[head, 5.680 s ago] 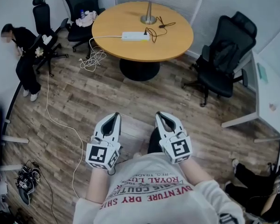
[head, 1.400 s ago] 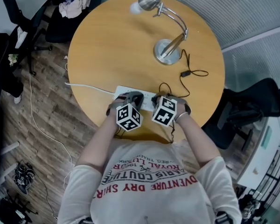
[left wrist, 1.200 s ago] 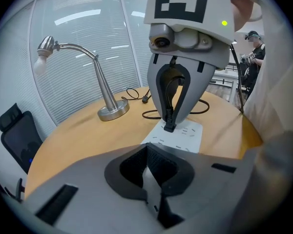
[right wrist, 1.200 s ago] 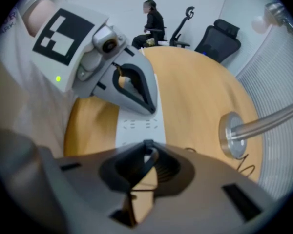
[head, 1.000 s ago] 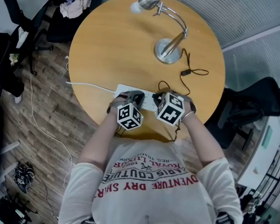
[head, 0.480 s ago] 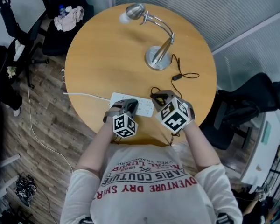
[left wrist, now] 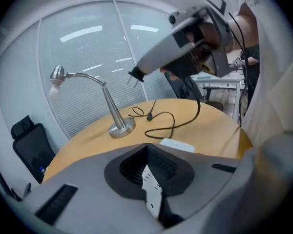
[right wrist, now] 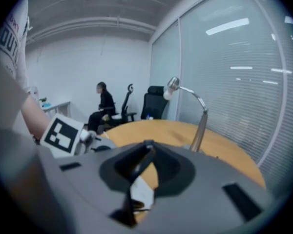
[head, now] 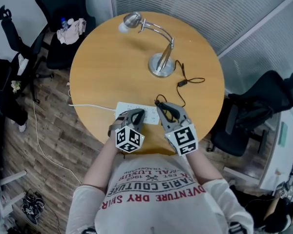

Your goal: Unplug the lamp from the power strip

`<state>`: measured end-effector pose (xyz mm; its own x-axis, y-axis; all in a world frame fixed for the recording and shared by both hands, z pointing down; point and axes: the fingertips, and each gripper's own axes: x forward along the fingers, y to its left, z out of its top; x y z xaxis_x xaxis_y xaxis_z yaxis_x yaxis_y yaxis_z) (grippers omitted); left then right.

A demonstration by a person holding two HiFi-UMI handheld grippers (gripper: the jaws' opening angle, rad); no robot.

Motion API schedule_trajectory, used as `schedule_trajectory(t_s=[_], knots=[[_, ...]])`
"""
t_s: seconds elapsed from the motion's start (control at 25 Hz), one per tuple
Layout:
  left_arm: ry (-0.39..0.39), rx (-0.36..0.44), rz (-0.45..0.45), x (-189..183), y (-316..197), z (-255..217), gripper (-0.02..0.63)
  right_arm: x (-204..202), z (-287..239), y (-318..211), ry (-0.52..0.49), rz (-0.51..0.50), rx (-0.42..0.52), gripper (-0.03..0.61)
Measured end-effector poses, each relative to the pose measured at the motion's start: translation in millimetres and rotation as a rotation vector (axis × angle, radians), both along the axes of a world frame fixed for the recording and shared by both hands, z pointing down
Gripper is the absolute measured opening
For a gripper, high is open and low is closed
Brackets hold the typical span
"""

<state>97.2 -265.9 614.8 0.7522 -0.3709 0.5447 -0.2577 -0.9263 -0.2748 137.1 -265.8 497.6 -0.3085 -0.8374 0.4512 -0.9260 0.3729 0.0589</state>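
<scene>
While the left gripper [head: 136,114], jaws together, pins the power strip [head: 123,113],
the right gripper [head: 160,105] pinches the lamp plug [left wrist: 135,75], lifted clear.

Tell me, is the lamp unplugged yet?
Nearly finished. Done: the plug is out of the power strip and up in the air, prongs showing. In hand: the right gripper holds the plug in its fingers, and the left gripper rests on the strip. Left: probably just putting the plug down and letting go. The lamp stands untouched.
</scene>
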Motion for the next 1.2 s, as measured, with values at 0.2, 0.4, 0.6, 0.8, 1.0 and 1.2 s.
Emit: schedule_trajectory(t_s=[0.2,0.4,0.6,0.8,1.0,1.2], knots=[[0.186,-0.137,-0.078,-9,2,-56,0.026,-1,-33,7,-0.073,0.034,0.156,0.072],[0.420,-0.165,-0.164,-20,-5,-129,0.026,3,-64,17,-0.132,0.086,0.308,0.072],[0.622,-0.167,-0.157,-33,0,-195,0.026,11,-83,23,-0.127,0.141,0.341,0.072],[0.734,-0.124,-0.187,-47,-3,-226,0.026,15,-85,27,-0.130,0.163,0.381,0.072],[0.743,-0.148,-0.216,-50,-6,-222,0.026,11,-89,28,-0.128,0.158,0.369,0.072],[0.728,-0.130,-0.227,-52,-5,-219,0.026,6,-83,29,-0.143,0.137,0.379,0.072]])
